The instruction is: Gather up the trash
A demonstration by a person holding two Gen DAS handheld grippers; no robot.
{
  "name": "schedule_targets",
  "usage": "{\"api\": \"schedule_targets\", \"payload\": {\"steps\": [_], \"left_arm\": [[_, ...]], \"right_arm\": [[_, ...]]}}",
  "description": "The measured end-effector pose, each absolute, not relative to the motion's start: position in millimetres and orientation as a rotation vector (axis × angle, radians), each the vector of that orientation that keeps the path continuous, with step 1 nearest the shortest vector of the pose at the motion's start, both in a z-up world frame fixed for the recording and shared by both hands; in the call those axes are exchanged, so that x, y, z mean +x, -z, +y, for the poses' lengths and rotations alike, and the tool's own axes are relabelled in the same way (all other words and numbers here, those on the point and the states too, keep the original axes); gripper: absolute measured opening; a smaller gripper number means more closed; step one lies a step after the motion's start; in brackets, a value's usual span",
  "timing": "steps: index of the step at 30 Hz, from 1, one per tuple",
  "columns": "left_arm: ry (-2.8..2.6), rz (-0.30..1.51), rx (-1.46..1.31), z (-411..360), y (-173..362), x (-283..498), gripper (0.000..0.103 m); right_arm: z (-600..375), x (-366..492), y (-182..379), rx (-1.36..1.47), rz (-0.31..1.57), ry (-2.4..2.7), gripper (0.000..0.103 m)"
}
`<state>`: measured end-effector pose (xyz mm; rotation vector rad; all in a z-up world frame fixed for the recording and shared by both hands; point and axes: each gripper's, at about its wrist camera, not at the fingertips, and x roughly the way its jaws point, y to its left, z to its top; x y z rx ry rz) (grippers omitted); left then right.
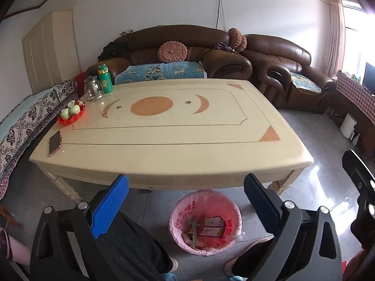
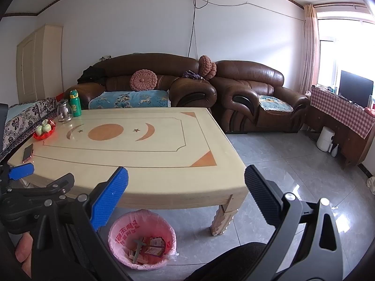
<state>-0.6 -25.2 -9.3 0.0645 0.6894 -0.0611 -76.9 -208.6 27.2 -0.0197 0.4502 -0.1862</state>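
Observation:
A pink-lined trash bin (image 1: 205, 222) (image 2: 142, 238) stands on the floor under the near edge of the cream coffee table (image 1: 168, 138) (image 2: 131, 161). Inside it lie snack wrappers (image 1: 212, 226) (image 2: 154, 247) and a grey cross-shaped piece (image 1: 194, 230) (image 2: 138, 245). My left gripper (image 1: 186, 192) hangs open and empty above the bin, in front of the table edge. My right gripper (image 2: 186, 187) is open and empty too, off the table's near right corner. The left gripper's blue fingertip (image 2: 22, 172) shows at the left edge of the right wrist view.
On the table's left end sit a phone (image 1: 55, 142), a red tray with green cups (image 1: 70, 113), a glass jug (image 1: 93, 89) and a green bottle (image 1: 104, 79). Brown sofas (image 1: 187, 53) stand behind. A person's knees (image 1: 131, 245) and feet are beside the bin.

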Motion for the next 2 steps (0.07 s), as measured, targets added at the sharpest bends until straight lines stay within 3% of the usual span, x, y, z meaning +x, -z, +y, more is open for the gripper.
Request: {"api": "schedule_targets", "payload": {"steps": [2], "left_arm": [[0.066,0.684,0.071,-26.1,8.8,-1.7,0.096]], "right_arm": [[-208.6,-76.7,-26.8,-0.019,0.451,0.185,0.097]]}}
